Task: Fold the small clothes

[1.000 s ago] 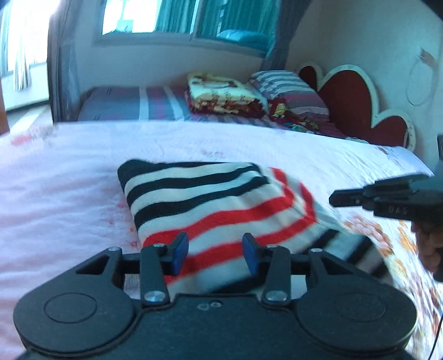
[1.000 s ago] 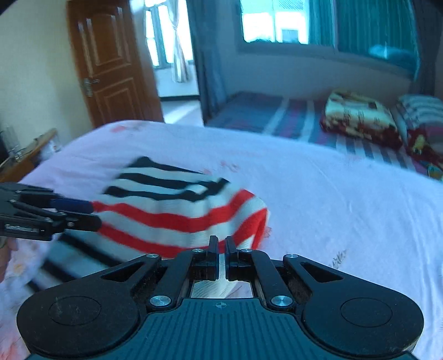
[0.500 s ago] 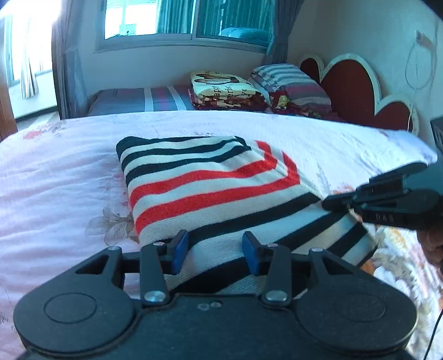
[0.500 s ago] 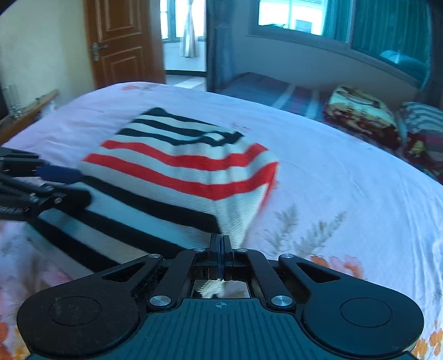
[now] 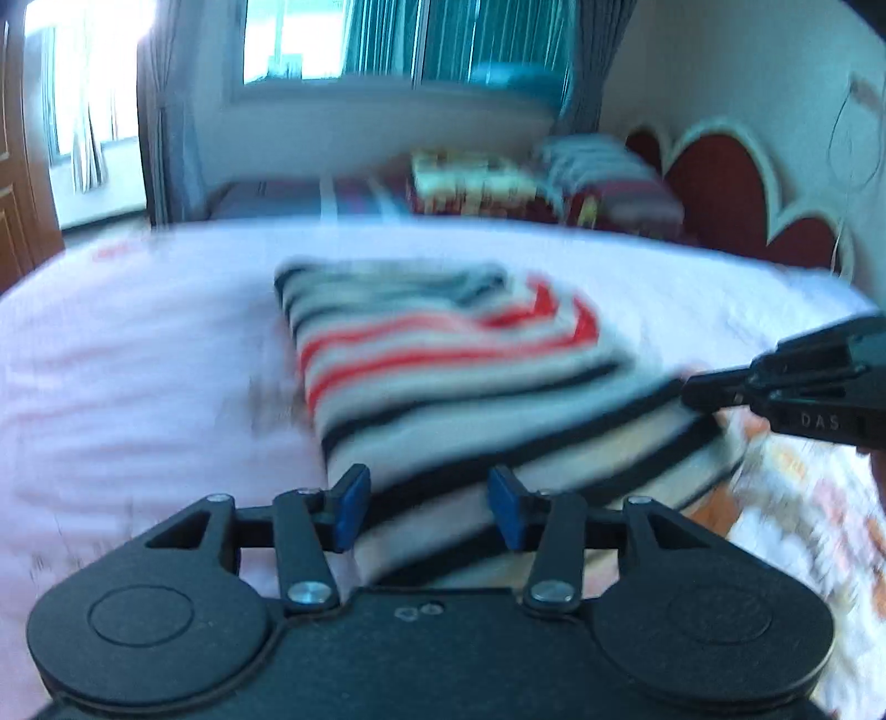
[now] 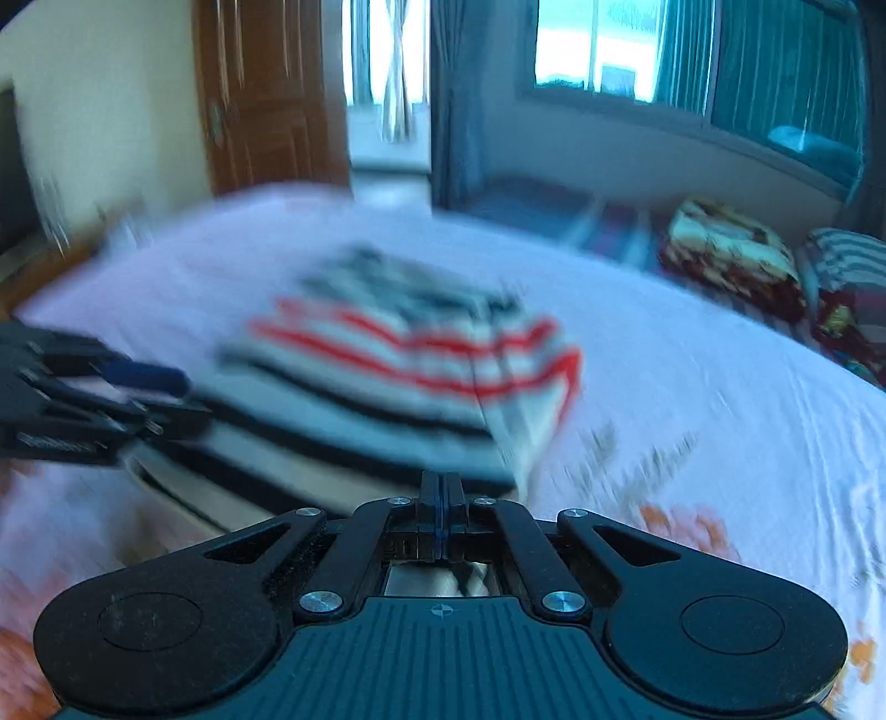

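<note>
A folded striped knit garment (image 5: 443, 376), white with black and red stripes, lies on the pink bedspread (image 5: 138, 360). It also shows in the right wrist view (image 6: 387, 399). My left gripper (image 5: 423, 507) is open with its blue pads over the garment's near edge, holding nothing. My right gripper (image 6: 441, 498) is shut at the garment's near right corner; whether cloth is pinched I cannot tell. The right gripper also shows at the garment's right edge in the left wrist view (image 5: 720, 393). The left gripper shows at the left of the right wrist view (image 6: 138, 399). Both views are motion-blurred.
A second bed with a folded blanket (image 5: 470, 177) and striped pillows (image 5: 609, 171) stands behind. A red heart-shaped headboard (image 5: 747, 183) is at the right. A wooden door (image 6: 266, 94) and a window (image 6: 637, 50) are beyond the bed.
Both grippers have pulled back and up a little from the garment, blurring the views. The garment has settled flat on the bed. The jaws stand as before.
</note>
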Demonstrator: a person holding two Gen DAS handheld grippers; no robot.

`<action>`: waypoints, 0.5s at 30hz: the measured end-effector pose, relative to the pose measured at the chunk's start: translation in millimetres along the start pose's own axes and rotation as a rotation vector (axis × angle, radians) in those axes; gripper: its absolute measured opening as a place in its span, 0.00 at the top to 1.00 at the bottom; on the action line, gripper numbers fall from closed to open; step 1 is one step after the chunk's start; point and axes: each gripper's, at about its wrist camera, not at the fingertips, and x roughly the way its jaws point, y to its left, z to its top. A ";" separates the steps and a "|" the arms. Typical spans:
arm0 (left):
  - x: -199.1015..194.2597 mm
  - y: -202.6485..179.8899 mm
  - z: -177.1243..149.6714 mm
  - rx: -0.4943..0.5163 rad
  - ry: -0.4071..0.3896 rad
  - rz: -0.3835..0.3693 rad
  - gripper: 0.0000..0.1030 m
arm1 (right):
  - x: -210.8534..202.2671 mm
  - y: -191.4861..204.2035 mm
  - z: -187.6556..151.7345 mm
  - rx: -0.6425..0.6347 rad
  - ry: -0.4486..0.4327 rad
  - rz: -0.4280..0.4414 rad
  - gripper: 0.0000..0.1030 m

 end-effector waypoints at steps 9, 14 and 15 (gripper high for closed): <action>-29.1 -8.8 -11.0 -0.045 -0.050 0.044 0.50 | -12.0 -13.7 -13.0 0.140 -0.015 0.013 1.00; -106.4 -38.7 -21.4 -0.062 -0.171 0.150 0.25 | -97.5 -12.8 -35.3 0.243 -0.177 -0.090 0.00; -120.7 -45.4 -24.9 -0.072 -0.182 0.166 0.24 | -116.4 -7.6 -42.6 0.243 -0.202 -0.099 0.00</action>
